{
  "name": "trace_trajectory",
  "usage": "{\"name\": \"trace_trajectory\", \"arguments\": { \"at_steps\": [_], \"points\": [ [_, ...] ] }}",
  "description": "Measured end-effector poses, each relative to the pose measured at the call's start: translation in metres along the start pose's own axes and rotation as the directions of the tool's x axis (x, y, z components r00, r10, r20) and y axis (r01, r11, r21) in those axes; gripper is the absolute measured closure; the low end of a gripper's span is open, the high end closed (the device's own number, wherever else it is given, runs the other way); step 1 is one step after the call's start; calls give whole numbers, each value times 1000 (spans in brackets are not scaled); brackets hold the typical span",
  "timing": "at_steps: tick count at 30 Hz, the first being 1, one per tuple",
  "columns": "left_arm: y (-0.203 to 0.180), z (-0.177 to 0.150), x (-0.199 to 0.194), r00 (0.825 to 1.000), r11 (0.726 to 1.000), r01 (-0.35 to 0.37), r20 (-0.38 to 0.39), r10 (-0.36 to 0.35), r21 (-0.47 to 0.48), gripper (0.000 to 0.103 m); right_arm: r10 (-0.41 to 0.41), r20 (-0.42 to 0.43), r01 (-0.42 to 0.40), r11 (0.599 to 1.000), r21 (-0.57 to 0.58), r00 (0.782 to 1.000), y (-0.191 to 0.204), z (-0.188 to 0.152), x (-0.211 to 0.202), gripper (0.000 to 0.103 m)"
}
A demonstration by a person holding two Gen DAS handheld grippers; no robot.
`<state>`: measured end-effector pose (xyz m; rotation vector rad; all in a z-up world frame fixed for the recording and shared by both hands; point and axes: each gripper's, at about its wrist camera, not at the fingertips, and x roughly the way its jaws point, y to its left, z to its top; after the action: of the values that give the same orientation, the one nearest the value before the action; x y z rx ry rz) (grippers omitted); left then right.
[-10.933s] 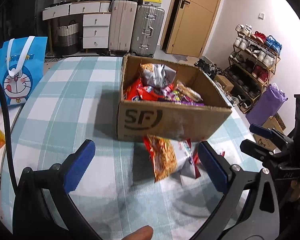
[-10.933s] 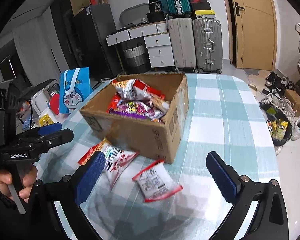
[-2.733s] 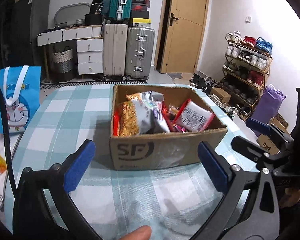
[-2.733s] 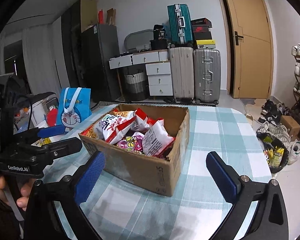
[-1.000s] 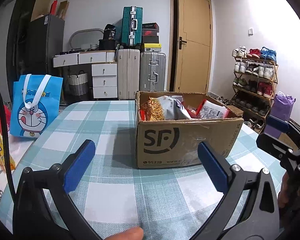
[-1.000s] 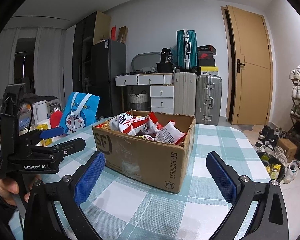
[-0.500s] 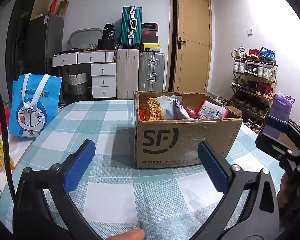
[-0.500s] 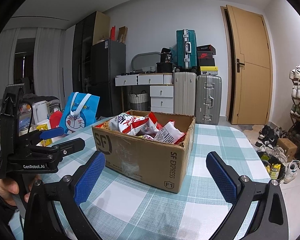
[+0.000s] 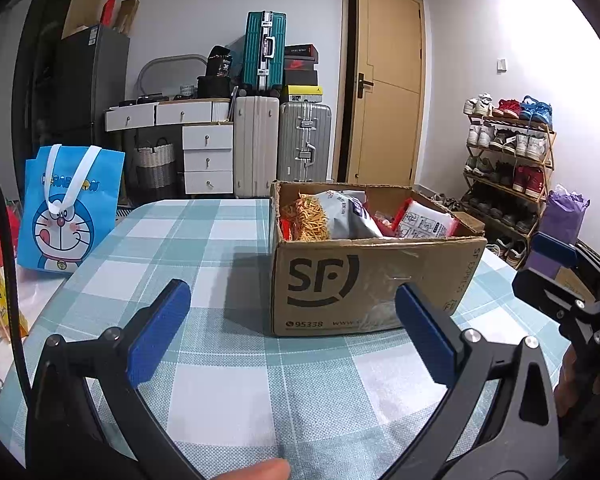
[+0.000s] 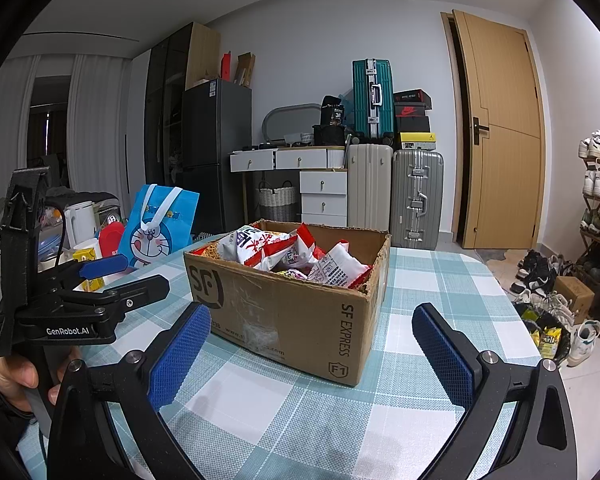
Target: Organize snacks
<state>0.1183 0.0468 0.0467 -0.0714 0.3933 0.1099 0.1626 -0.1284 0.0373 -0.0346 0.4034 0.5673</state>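
A brown SF cardboard box stands on the checked table, filled with several snack packets. It also shows in the right wrist view with the snack packets heaped inside. My left gripper is open and empty, low over the table in front of the box. My right gripper is open and empty, near the box's right front corner. Each gripper shows in the other's view, the right one and the left one.
A blue Doraemon bag stands at the table's left edge, with a kettle and small items beside it. Suitcases, drawers, a door and a shoe rack lie beyond the table.
Over the last second almost nothing moved. Earlier, loose snack packets lay on the table in front of the box; now they are in the box, and both grippers sit lower.
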Motion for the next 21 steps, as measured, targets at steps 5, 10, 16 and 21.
{"name": "trace_trajectory", "arguments": {
  "at_steps": [5,10,16,21],
  "points": [
    [0,0,0,1000,1000,0,-1,0,-1,1,0,0,0,1000,-1,1000,0,0,0,0],
    [0,0,-1,1000,1000,0,0,0,-1,1,-1,-1,1,1000,-1,1000,0,0,-1,0],
    [0,0,-1,1000,1000,2,2,-2,0,1,-2,1,2,1000,-2,1000,-1,0,-1,0],
    [-1,-1,-3,1000,1000,7,18,-7,3,1,-2,1,2,1000,-1,1000,-1,0,-1,0]
  ]
}}
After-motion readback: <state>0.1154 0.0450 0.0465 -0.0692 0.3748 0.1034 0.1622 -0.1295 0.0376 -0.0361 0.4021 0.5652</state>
